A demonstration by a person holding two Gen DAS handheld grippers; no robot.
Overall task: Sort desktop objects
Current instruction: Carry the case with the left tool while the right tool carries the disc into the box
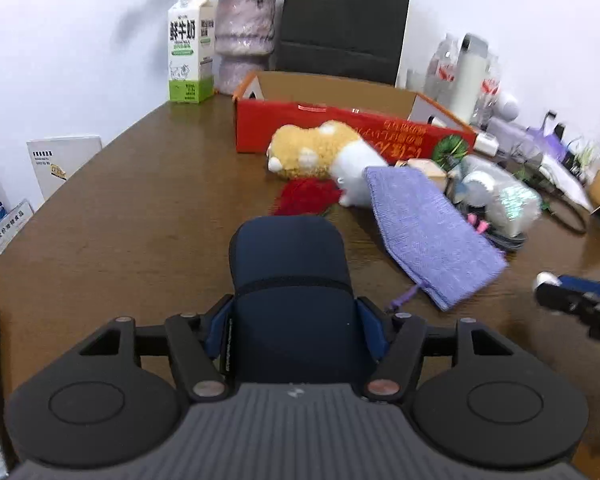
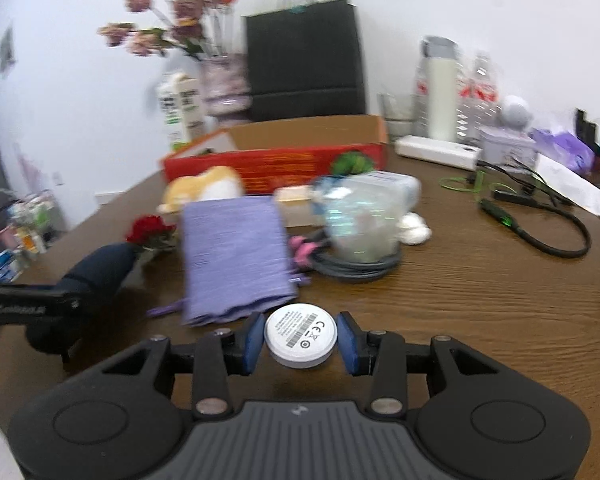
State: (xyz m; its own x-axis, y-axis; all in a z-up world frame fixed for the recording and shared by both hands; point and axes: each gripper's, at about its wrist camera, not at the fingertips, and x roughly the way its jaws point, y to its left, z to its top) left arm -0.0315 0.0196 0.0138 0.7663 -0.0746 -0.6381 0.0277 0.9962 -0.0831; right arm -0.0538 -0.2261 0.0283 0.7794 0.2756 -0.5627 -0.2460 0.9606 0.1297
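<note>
Left gripper [image 1: 296, 332] first: we've got its blue pads pressed on both sides of a dark navy zip case [image 1: 292, 292], so it's clamped on that, case sticking out forward over the wooden desk [image 1: 140, 220]. From the right wrist view the same case [image 2: 96, 276] shows at left, off the desk surface.

Right gripper [image 2: 300, 342] has a small white round puck [image 2: 301, 336], label side facing the camera. Left pad touches its rim; on the right we see a thin gap, so we can't tell for sure that it's squeezed.

Ahead of both: purple knitted pouch [image 1: 428, 232] flat on the desk, drawstring end toward us. Just beyond it, an orange-and-white plush toy [image 1: 324, 156] lying on its side, with a red fluffy flower [image 1: 306, 196] touching its near edge. Behind those, an open red cardboard box [image 1: 340, 128]. Right of the pouch, a clear plastic container [image 2: 364, 216] sitting on a coiled grey cable [image 2: 356, 268]; pink bits beside it are too blurred to identify.

Back edge by the wall: milk carton [image 1: 190, 48], pinkish vase [image 1: 244, 36] with flowers, black paper bag [image 1: 344, 20].
</note>
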